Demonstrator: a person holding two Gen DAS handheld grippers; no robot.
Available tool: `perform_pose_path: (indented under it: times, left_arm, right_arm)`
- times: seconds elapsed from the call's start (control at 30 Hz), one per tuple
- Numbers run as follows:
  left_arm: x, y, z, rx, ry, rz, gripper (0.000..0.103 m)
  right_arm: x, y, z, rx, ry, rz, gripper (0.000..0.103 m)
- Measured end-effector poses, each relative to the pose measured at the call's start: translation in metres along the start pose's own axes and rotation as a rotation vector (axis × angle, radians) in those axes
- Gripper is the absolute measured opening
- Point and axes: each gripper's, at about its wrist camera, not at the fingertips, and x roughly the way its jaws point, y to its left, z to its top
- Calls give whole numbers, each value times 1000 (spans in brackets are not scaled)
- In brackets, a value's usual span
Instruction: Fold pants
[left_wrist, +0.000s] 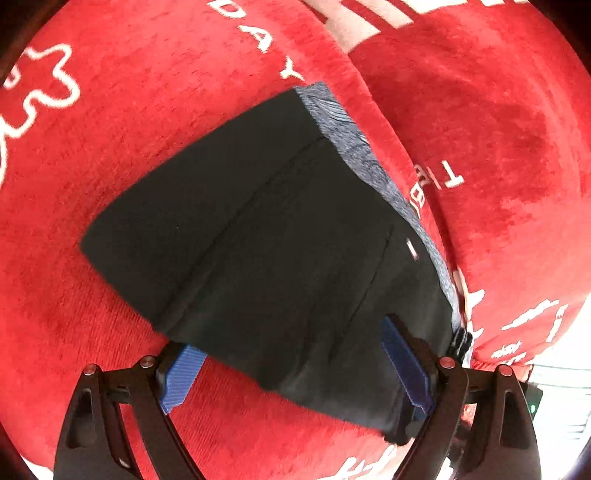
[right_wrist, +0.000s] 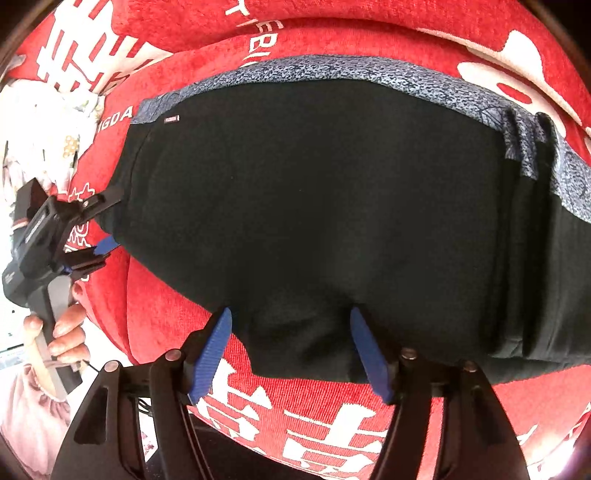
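Black pants (left_wrist: 258, 240) with a grey speckled waistband (left_wrist: 354, 147) lie folded on a red cloth. My left gripper (left_wrist: 295, 369) is open, its blue-padded fingers (left_wrist: 183, 376) straddling the near edge of the pants. In the right wrist view the pants (right_wrist: 314, 203) fill the middle, waistband (right_wrist: 332, 70) along the far side. My right gripper (right_wrist: 291, 354) is open, its blue fingers (right_wrist: 212, 354) either side of a black fabric corner at the near edge. The left gripper (right_wrist: 107, 221) also shows at the pants' left edge, held by a hand.
The red velvet cloth (left_wrist: 110, 147) with white lettering covers the surface and folds into a ridge (left_wrist: 480, 147) beyond the waistband. White patterned fabric (right_wrist: 48, 122) lies off the cloth at the left. The cloth's edge runs close below my right gripper.
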Motion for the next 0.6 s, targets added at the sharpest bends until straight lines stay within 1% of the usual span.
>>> perform_pose_path:
  times: [0.07,0.2,0.23,0.33,0.43,0.47,0.5,0.53,0.57,0.6]
  left_arm:
    - [1,0,2,-10,-11,-4,91]
    - [8,-10,6,3,-22,64,91]
    - [7,-14,5,17,-30,81,91]
    - [-2,-35,1,94,-90,110,91]
    - [1,-45,1,134,-104,176,91]
    - [5,-44,2,130,-99,204,89]
    - [10,-42,3,118,-98,232,78]
    - [13,-41,4,110,-97,253,75]
    - [13,-39,5,97,-105,249,71]
    - [9,-38,5,96,-123,254,57]
  right_arm:
    - [1,1,0,-8,-2,-4,71]
    - [3,3,1,-13,-1,-9,72]
    - [3,4,2,-12,1,-10,72]
    - [4,4,3,-11,2,-8,72]
    - [3,5,3,-15,2,-11,72]
    - [1,6,3,-16,1,-15,72]
    - [-1,7,4,-17,-1,-18,73]
    - [-6,9,6,-20,-10,-21,73]
    - [-11,9,8,-22,-21,-18,73]
    - [-17,10,11,-24,-36,-12,73]
